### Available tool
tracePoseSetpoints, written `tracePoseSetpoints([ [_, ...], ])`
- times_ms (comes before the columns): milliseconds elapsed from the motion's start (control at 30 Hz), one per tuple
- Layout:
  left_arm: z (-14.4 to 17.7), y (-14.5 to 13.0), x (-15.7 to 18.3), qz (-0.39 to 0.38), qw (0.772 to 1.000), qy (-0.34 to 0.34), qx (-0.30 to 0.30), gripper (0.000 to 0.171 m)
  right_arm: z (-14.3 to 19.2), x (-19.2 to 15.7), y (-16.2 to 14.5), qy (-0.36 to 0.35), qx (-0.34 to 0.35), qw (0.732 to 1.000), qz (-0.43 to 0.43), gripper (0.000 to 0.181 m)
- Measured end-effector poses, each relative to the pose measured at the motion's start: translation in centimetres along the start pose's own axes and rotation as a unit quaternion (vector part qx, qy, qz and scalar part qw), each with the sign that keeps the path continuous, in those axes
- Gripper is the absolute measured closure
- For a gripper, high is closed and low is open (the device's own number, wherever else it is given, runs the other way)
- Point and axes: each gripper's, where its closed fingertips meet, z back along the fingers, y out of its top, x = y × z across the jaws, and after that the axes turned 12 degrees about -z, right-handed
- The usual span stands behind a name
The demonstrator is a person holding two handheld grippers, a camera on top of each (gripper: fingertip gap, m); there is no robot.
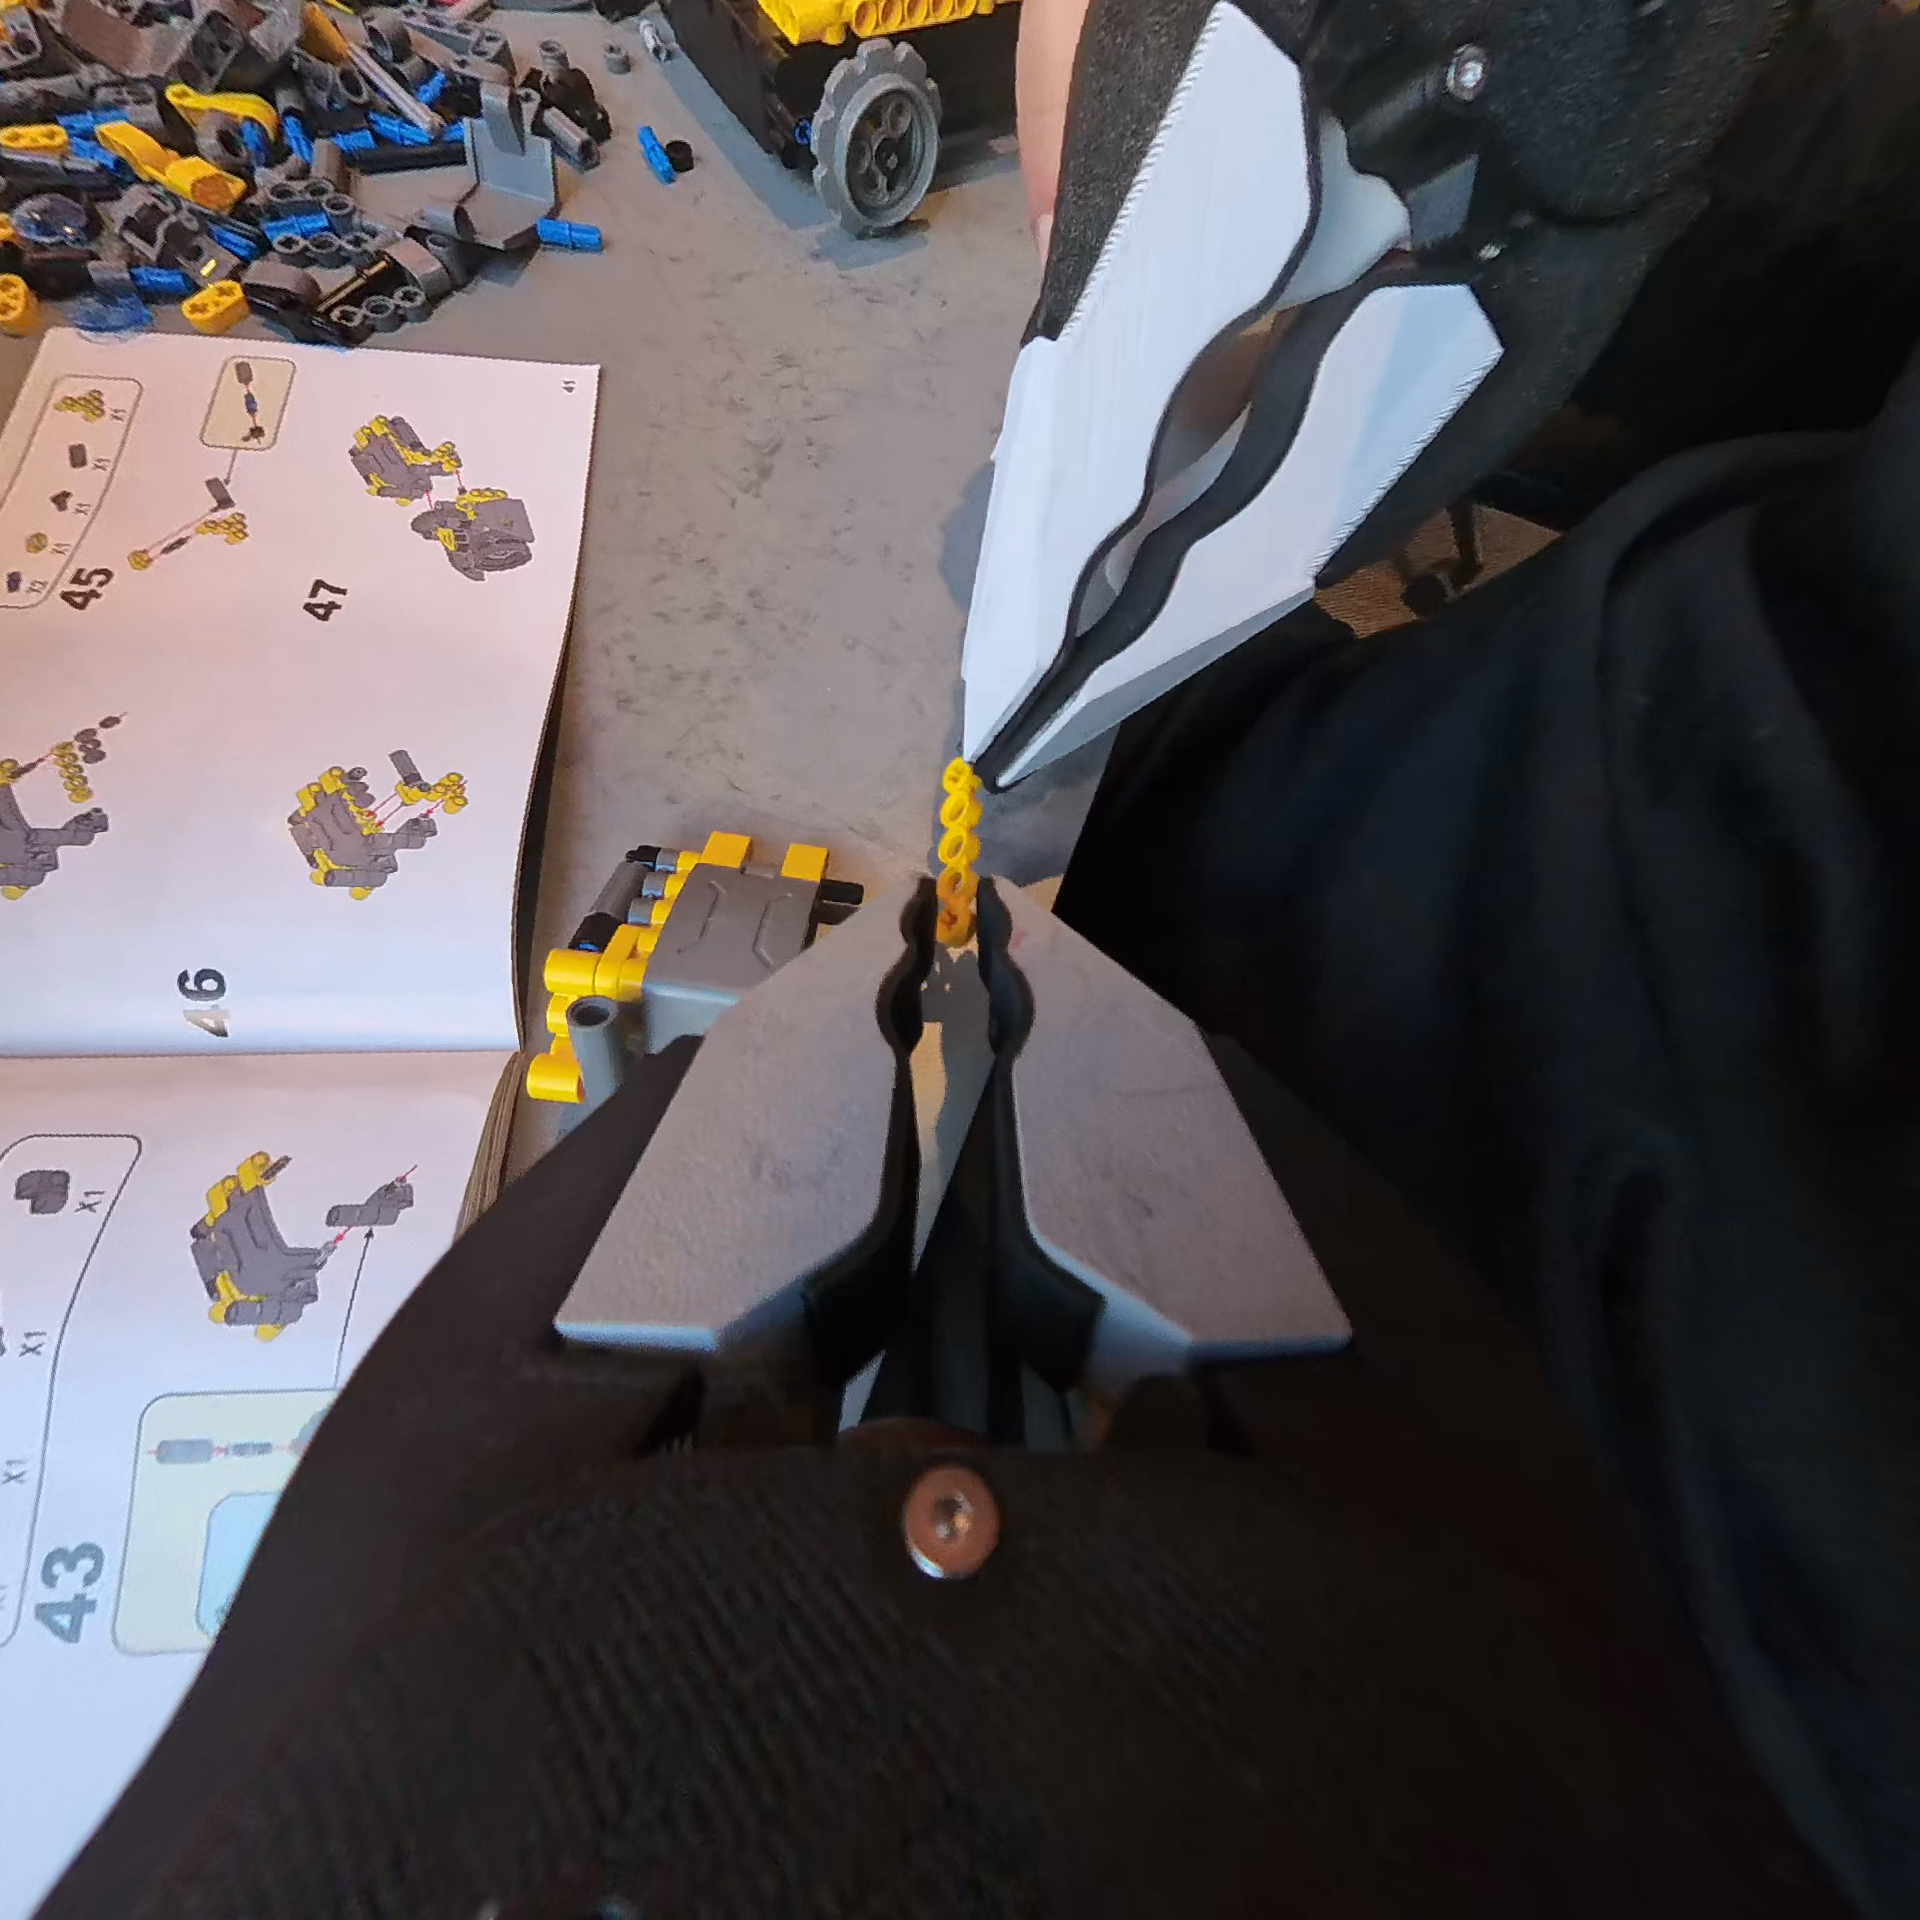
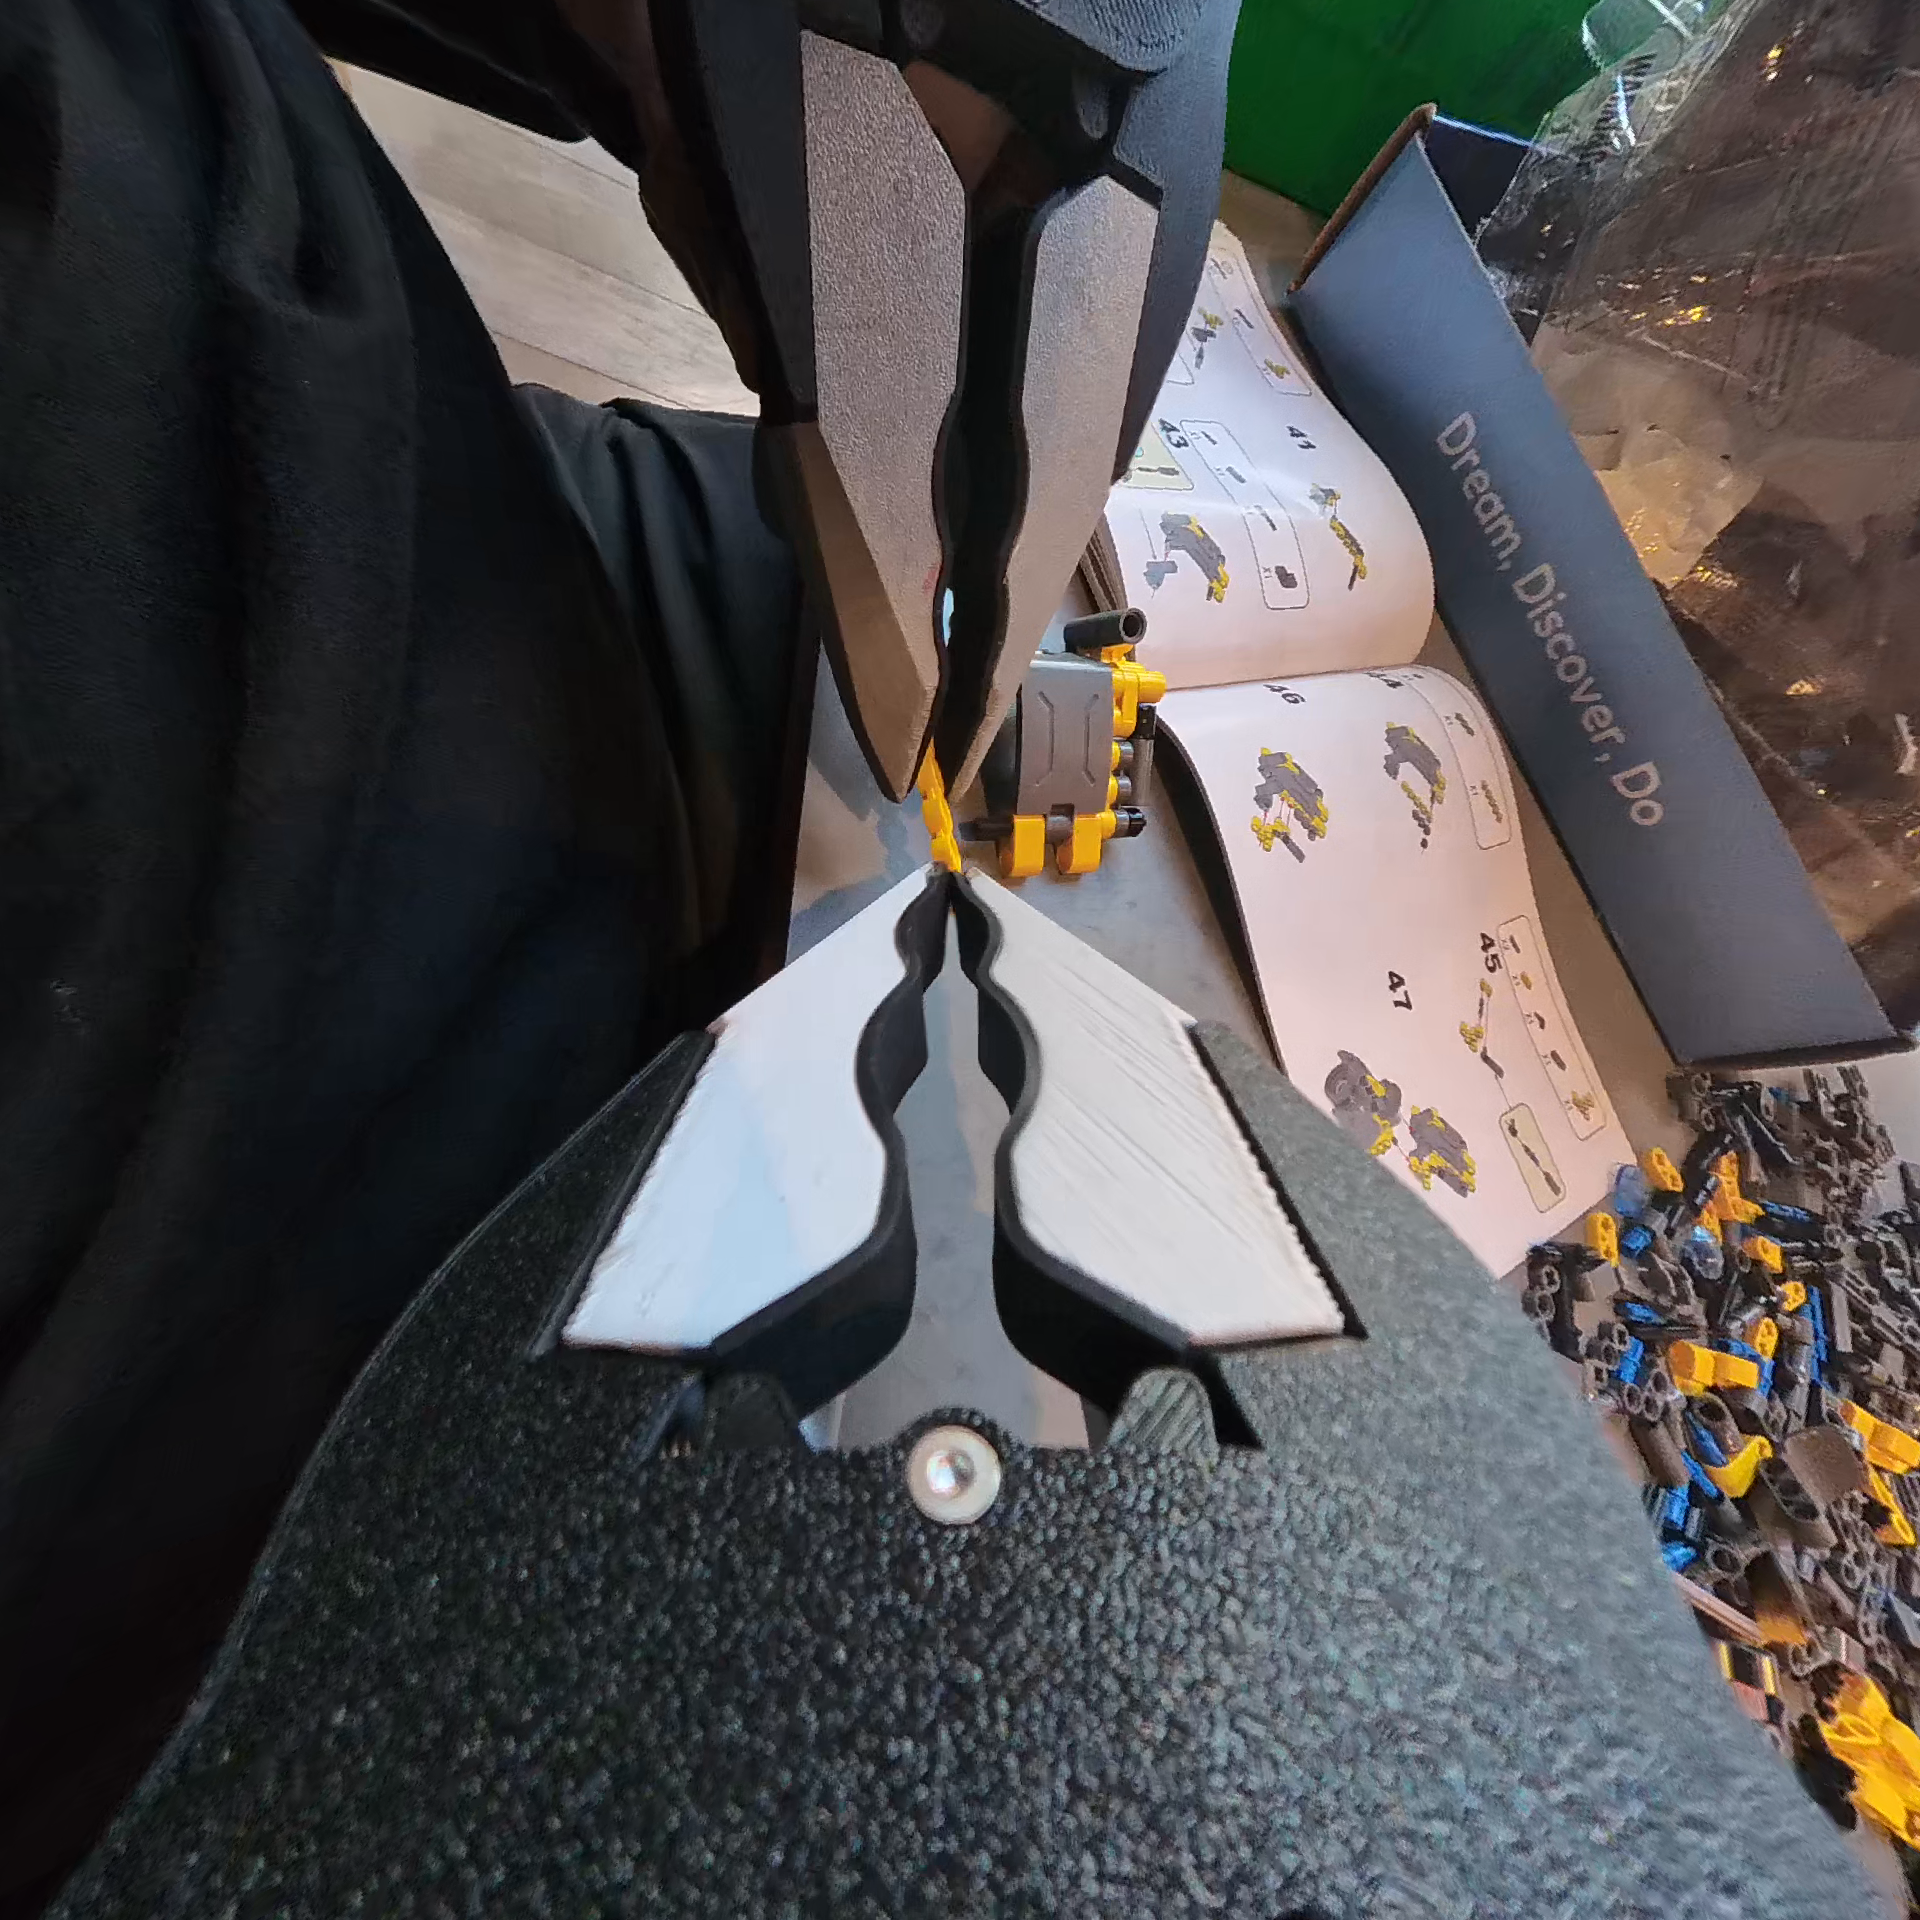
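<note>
My left gripper [image 1: 954,904], with grey fingers, is shut on the lower end of a thin yellow beam with holes [image 1: 958,842] and holds it upright above the grey table. My right gripper [image 2: 951,881], with white fingers, has its tips closed together right at the beam's other end [image 2: 940,821]. It reaches in from the upper right in the left wrist view [image 1: 982,774]. The left gripper comes down from above in the right wrist view [image 2: 928,774]. A small grey and yellow assembly [image 1: 717,935] lies on the table just behind the beam.
An open instruction booklet [image 1: 260,675] lies to the left. A pile of loose black, blue and yellow parts [image 1: 260,177] and a wheeled model [image 1: 878,145] lie farther back. A dark box [image 2: 1558,623] stands beyond the booklet. A person's dark clothing [image 1: 1507,1039] is close by. My two grippers' fingertips are within a few centimetres of each other. The wheeled model [image 1: 878,145] is about 20 centimeters from both grippers' fingertips.
</note>
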Motion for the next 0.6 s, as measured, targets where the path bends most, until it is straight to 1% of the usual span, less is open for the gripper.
tracePoseSetpoints([
  [133,0.12,0.04,-0.06,0.01,1.0,-0.004,0.006,0.167,0.1,0.1,-0.21,0.002,-0.002,1.0,-0.009,0.169],
  [300,0.34,0.41,0.03,0.02,1.0,-0.012,0.013,0.167,0.34,0.21,0.08,-0.008,0.006,1.0,0.005,0.178],
  [600,0.21,0.32,0.37,0.019,1.0,-0.017,0.012,0.167,0.28,-0.23,-0.02,-0.002,0.006,1.0,0.008,0.178],
])
